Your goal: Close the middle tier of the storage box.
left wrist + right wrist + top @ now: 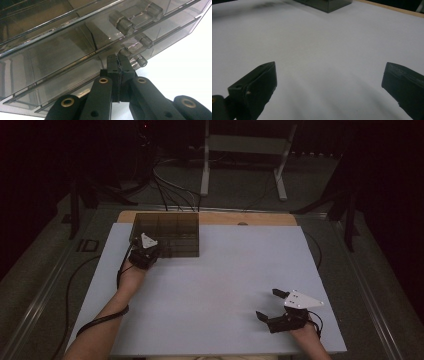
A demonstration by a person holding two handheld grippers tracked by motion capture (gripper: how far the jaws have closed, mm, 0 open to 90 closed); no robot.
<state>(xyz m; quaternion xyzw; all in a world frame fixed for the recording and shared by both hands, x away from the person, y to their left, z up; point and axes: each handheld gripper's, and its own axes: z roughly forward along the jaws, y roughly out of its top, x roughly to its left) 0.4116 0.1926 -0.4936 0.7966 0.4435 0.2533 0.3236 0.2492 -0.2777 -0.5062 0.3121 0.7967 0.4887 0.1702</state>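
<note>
High view: left gripper [148, 251] at near-left corner of smoky plastic box [172, 232], jaws clenched together at its latch [130, 53] (touching); right gripper [272, 305] well apart from box, jaws spread, holding nothing.

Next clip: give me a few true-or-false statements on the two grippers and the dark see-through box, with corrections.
1. The left gripper has its jaws shut, tips at the near side of the box. True.
2. The right gripper grips the box. False: it sits open over the bare white board, far from the box.
3. The box has inner dividers. True.
4. The box stands at the board's near right corner. False: it stands at the far left.
</note>
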